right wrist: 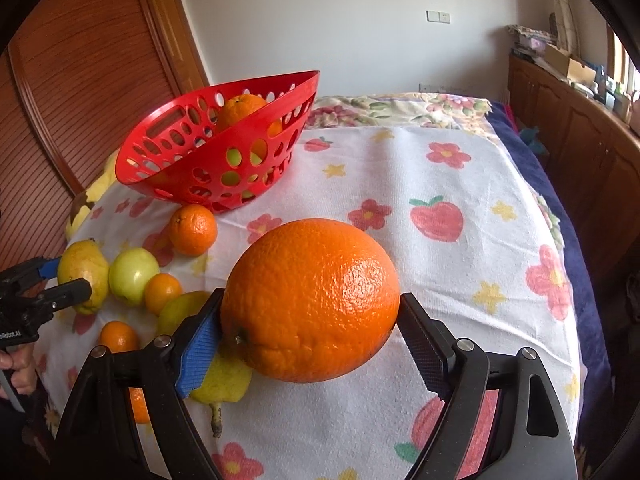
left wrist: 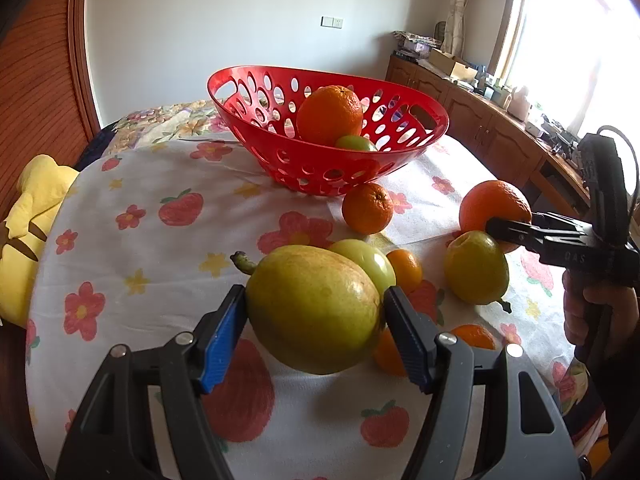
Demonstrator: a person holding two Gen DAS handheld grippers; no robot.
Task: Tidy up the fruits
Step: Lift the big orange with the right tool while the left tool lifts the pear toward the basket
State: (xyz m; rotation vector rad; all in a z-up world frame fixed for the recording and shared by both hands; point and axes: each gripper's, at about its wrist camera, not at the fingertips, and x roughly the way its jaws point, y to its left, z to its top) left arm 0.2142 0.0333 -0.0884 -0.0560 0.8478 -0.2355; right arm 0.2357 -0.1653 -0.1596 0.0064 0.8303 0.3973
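Left wrist view: your left claw (left wrist: 316, 312) is clamped across the pear (left wrist: 314, 308), pads on its two flanks w/ stem pointing away left, so it sits balanced at the widest part and shouldn't pivot. It looks lifted just clear of the cloth (left wrist: 168, 184), tho can't tell for sure. Right claw (right wrist: 310, 332) is pinching the big orange (right wrist: 316, 300) the same way, squeezed side to side, held up over the cloth. Both fruits are prob. headed for the basket (left wrist: 400, 152) at the far end, which leans to one side on the soft surface and already holds an orange (left wrist: 330, 114) plus something green (left wrist: 354, 143). Loose on the cloth near your claws: a tangerine (left wrist: 367, 208) just in front of the basket, a 2nd pear (left wrist: 476, 268), a green apple (left wrist: 366, 258) and small oranges (left wrist: 406, 268) bunched close, so clear them as you rise. Basket is tippy; drop in low, one at a time.
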